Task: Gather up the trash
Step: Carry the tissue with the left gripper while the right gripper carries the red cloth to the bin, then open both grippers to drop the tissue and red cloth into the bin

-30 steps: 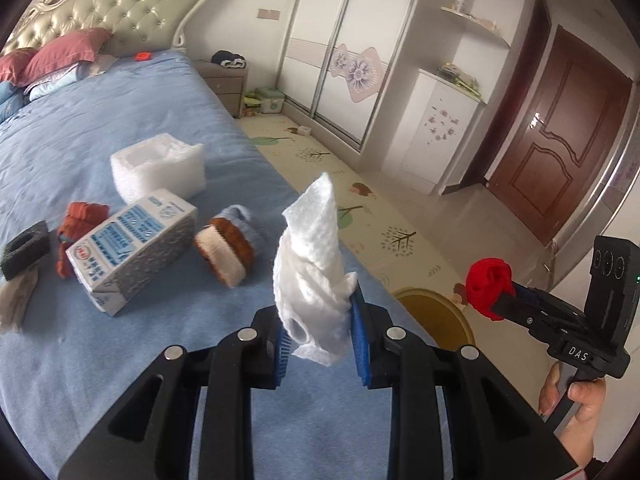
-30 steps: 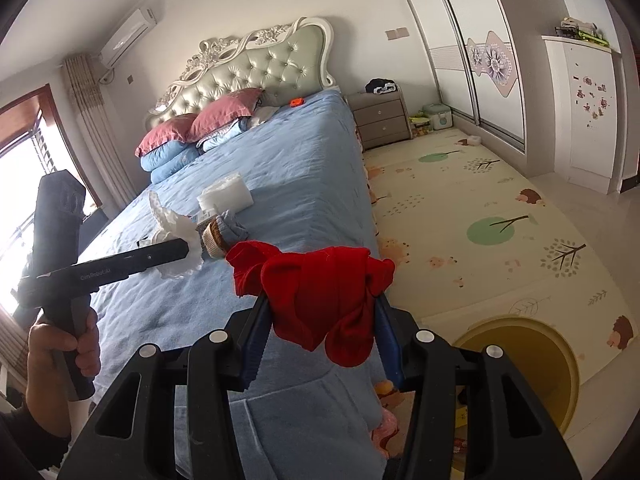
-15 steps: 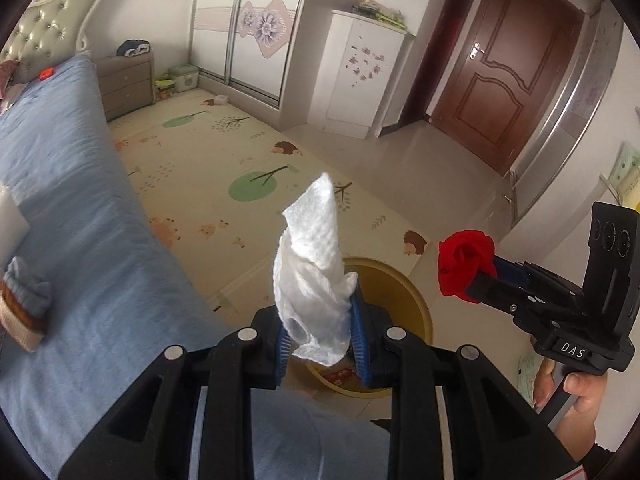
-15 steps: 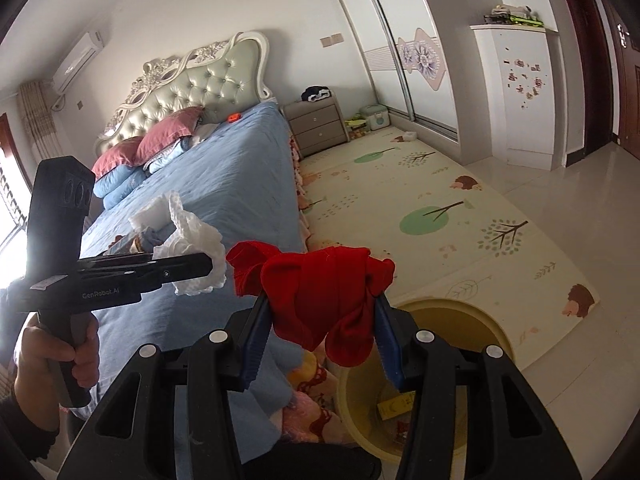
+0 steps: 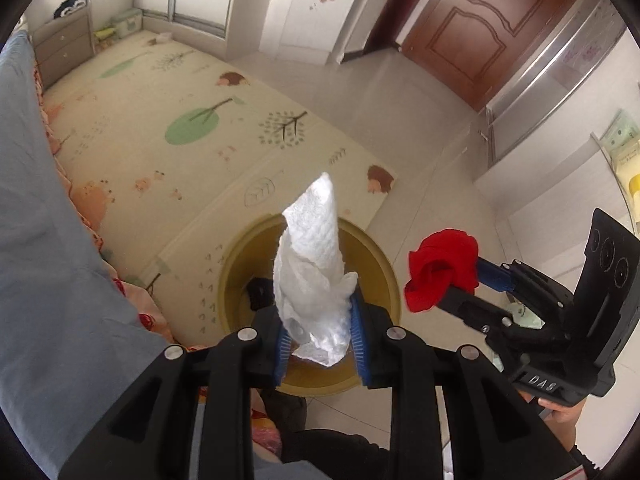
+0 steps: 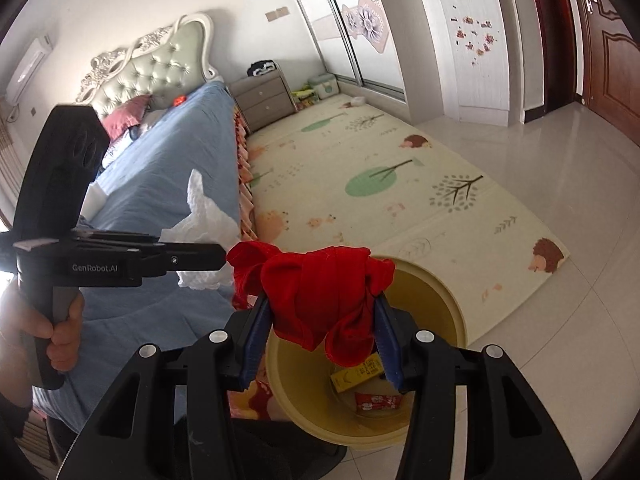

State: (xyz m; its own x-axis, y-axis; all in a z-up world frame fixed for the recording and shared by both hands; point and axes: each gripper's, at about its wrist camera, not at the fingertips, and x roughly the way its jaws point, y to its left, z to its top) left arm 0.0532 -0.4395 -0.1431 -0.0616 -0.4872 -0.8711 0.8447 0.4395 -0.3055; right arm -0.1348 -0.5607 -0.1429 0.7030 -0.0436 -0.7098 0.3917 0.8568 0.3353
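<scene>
In the left wrist view, the left gripper (image 5: 320,336) pinched a white paper towel (image 5: 314,280) directly above the yellow bin (image 5: 384,264), with the right gripper (image 5: 444,292) alongside clamping a red cloth (image 5: 440,268). The right wrist view alone showed the bin's contents beneath the cloth (image 6: 320,296): a yellow packet (image 6: 356,372) and a red wrapper (image 6: 376,402).

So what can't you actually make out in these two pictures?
- Bottom of the round yellow plastic bin, left wrist view: hidden by the crumpled white paper towel and left gripper.
- Print on the small red packet, right wrist view: too small.
- Rest of the bin's contents, right wrist view: hidden by the bunched red cloth.
</scene>
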